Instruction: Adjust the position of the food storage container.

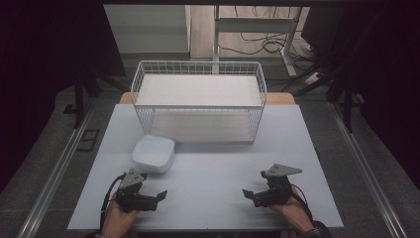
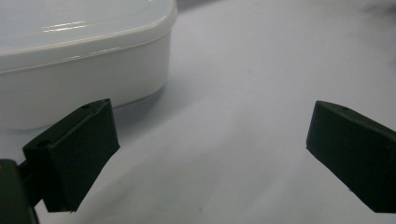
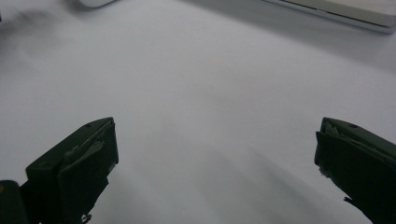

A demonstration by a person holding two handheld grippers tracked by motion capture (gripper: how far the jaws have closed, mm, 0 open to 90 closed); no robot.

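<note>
Left gripper (image 1: 159,196) and right gripper (image 1: 247,195) rest on the table (image 1: 213,173), jaws spread, empty; lidded white container (image 1: 153,153) near left.

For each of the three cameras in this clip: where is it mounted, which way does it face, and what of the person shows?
High view: above the person's side, facing forward and down on the table, wire basket and white container; both hands, left gripper and right gripper show.
Left gripper view: rides the left gripper, looks low across the table past its open jaws at the container.
Right gripper view: rides the right gripper, looks over bare tabletop; open jaws.
Shared: the container appears in the high and left gripper views.
</note>
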